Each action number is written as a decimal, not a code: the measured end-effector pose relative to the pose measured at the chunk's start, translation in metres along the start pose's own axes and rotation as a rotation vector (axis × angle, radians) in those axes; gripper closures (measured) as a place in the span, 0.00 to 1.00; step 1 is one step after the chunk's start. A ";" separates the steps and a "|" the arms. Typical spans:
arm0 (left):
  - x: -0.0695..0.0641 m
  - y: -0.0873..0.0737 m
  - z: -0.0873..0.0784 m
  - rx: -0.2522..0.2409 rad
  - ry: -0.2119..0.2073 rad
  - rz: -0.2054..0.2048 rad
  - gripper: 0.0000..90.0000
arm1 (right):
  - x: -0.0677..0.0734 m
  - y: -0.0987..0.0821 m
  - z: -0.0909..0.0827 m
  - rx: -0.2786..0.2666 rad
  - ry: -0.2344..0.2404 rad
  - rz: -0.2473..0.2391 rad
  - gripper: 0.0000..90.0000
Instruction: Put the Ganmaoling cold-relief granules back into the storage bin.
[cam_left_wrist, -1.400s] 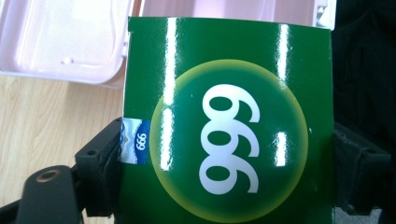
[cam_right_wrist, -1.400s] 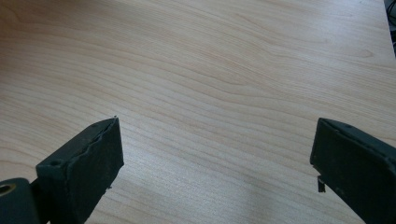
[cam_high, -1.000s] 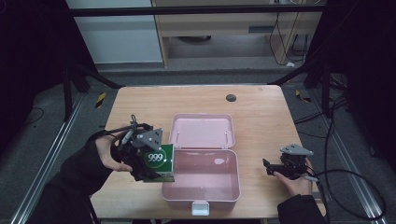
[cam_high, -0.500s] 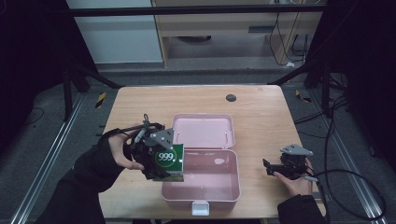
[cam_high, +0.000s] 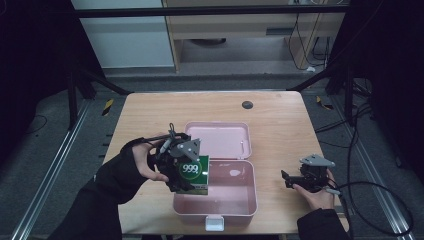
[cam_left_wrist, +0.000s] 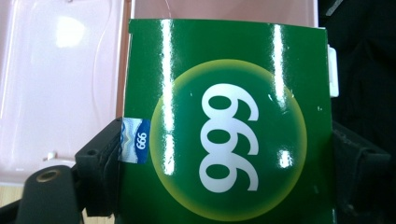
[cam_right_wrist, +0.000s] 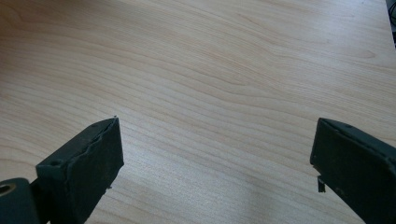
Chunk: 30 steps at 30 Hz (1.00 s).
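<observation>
Held the light, stiff, shiny green box (cam_high: 194, 171) by its two side edges in the left gripper (cam_high: 179, 167), over the pink case's (cam_high: 235, 207) left rim; right gripper (cam_high: 286, 180) fingers wide, empty.

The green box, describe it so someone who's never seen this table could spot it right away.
On the wooden table lies an open pink case. At the left edge of its near half, the left hand-held gripper holds the green box upright by its sides. It is the one glossy green thing, marked with white 999 in a yellow-rimmed circle.
</observation>
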<state>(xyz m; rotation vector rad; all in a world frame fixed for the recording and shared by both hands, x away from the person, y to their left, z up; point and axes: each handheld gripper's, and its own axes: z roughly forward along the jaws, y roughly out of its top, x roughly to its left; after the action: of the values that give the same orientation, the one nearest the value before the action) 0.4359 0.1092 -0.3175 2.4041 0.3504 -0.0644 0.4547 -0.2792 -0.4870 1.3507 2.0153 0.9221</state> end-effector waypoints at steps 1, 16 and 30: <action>0.001 0.001 0.004 0.009 0.003 0.012 0.16 | 0.000 0.000 0.000 0.000 0.000 0.001 0.03; 0.006 -0.013 0.031 0.013 -0.001 -0.024 0.16 | 0.001 0.000 0.001 0.005 0.003 -0.004 0.03; 0.008 -0.032 0.052 0.008 0.009 -0.090 0.16 | 0.002 -0.001 0.002 0.009 0.002 -0.010 0.03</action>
<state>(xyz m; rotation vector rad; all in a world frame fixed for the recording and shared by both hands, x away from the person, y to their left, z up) 0.4372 0.1003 -0.3781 2.3963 0.4635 -0.0955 0.4553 -0.2770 -0.4890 1.3438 2.0283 0.9120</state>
